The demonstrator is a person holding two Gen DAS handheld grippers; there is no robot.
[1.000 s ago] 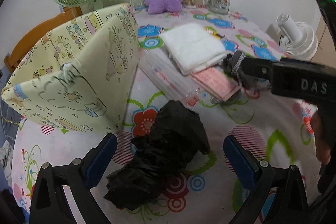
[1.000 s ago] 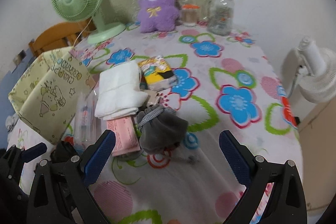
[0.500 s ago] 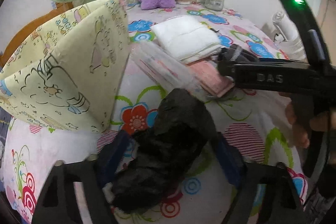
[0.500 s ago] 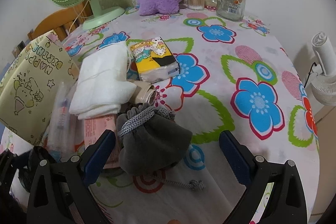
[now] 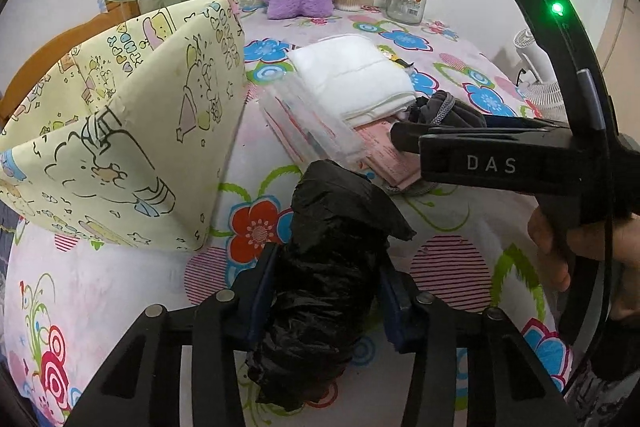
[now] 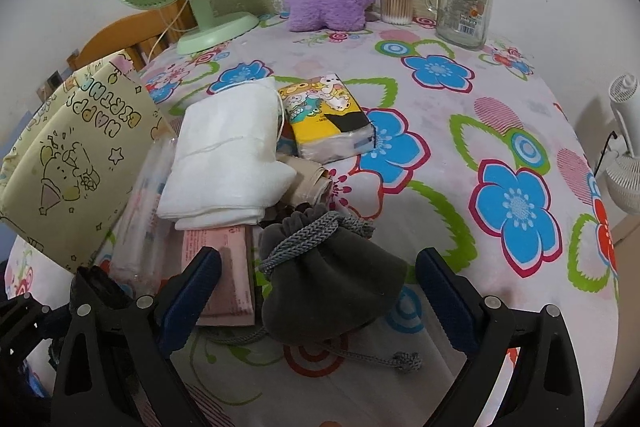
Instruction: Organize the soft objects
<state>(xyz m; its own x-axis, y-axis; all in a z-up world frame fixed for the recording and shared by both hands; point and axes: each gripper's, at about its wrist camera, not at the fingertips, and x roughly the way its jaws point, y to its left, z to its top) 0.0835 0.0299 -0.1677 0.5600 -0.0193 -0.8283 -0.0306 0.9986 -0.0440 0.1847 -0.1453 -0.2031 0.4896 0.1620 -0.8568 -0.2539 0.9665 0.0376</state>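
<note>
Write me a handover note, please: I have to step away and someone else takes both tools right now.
Left tool: shut on the crumpled black plastic bag, low over the table.
Right tool: open, fingers either side of the grey drawstring pouch, not gripping it.
On the table: folded white cloth stacked on clear packets and a pink packet; tissue pack beside them; open yellow gift bag at the left.
Done: black bag grasped.
Left: probably drop it in the gift bag, then take the pouch, cloth and tissues.
</note>
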